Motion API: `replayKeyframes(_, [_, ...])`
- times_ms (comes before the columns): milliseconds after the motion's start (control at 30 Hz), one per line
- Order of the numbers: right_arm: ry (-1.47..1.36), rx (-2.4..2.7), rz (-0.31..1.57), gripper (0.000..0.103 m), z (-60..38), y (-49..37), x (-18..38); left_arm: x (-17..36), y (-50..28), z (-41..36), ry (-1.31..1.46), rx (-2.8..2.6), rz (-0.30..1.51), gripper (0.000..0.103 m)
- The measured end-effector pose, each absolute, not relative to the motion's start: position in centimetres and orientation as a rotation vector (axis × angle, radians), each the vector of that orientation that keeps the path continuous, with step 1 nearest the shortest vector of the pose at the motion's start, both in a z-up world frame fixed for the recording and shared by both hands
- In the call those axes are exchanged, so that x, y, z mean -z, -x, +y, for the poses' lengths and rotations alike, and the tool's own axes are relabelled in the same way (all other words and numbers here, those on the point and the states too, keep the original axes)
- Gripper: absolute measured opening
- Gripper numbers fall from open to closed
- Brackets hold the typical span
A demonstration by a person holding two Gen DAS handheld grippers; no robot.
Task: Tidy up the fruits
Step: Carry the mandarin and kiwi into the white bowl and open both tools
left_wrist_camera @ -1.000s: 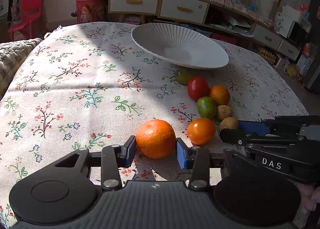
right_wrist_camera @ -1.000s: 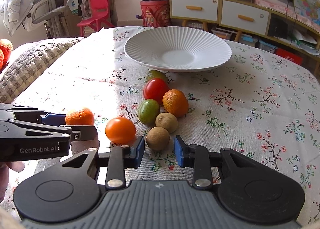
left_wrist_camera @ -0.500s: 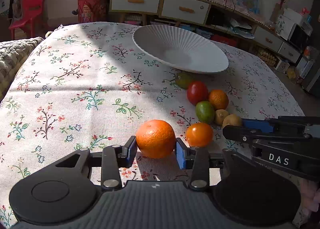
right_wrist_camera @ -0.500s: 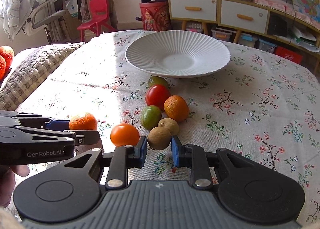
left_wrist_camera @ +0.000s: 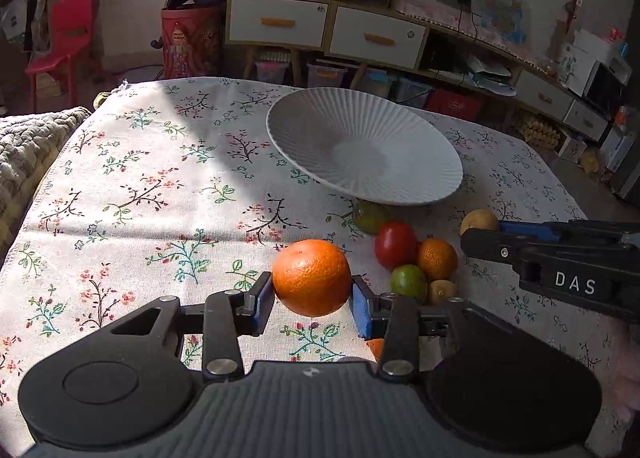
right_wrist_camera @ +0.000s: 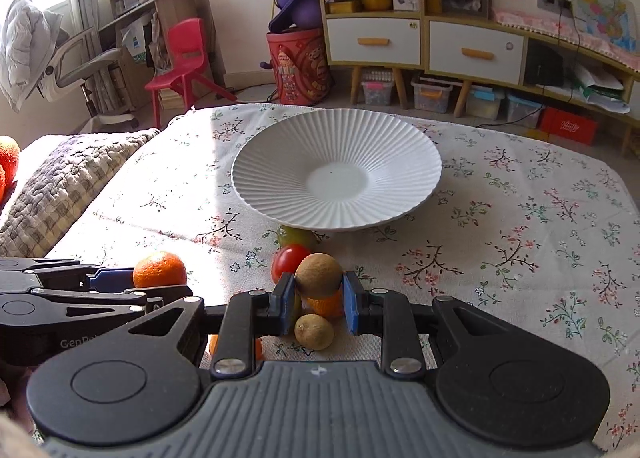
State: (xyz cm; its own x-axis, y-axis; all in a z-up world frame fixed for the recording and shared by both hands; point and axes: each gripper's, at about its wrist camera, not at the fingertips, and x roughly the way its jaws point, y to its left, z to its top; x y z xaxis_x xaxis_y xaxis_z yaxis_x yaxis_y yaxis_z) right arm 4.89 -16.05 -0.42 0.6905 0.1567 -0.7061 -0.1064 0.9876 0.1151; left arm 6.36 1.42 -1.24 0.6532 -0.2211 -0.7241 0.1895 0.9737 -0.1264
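My left gripper is shut on a large orange and holds it above the floral tablecloth. My right gripper is shut on a brown kiwi, also lifted; the same kiwi shows in the left wrist view. The white ribbed plate stands empty beyond both. Between plate and grippers lie a red tomato, a small orange, a green fruit, a second kiwi and an olive-green fruit by the plate's rim.
A grey knitted cushion lies at the table's left edge. Behind the table stand a low cabinet with drawers, a red bin and a red chair. An orange tomato lies half hidden under my right gripper.
Both grippers have risen from the table, the left with the large orange, the right with the kiwi it closed on. Both have moved toward the plate.
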Motion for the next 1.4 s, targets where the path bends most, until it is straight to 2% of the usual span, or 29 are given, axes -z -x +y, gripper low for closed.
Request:
replayKeyframes(333, [-0.088, -0.146, 0.791, 0.023, -17.9, -8.5, 0.1, -0.6, -10.5, -1.2, 0.014, 0.269, 0.783, 0.024])
replayKeyframes(900, [-0.100, -0.146, 0.794, 0.023, -19.2, -13.7, 1.1, 1.7, -16.4, -3.0, -0.038, 0.300, 0.764, 0.024])
replayKeyframes(1400, [-0.119, -0.113, 0.855, 0.023, -19.6, -14.8, 2.7, 2.4, -17.2, -4.0, -0.096, 0.316, 0.756, 0.025])
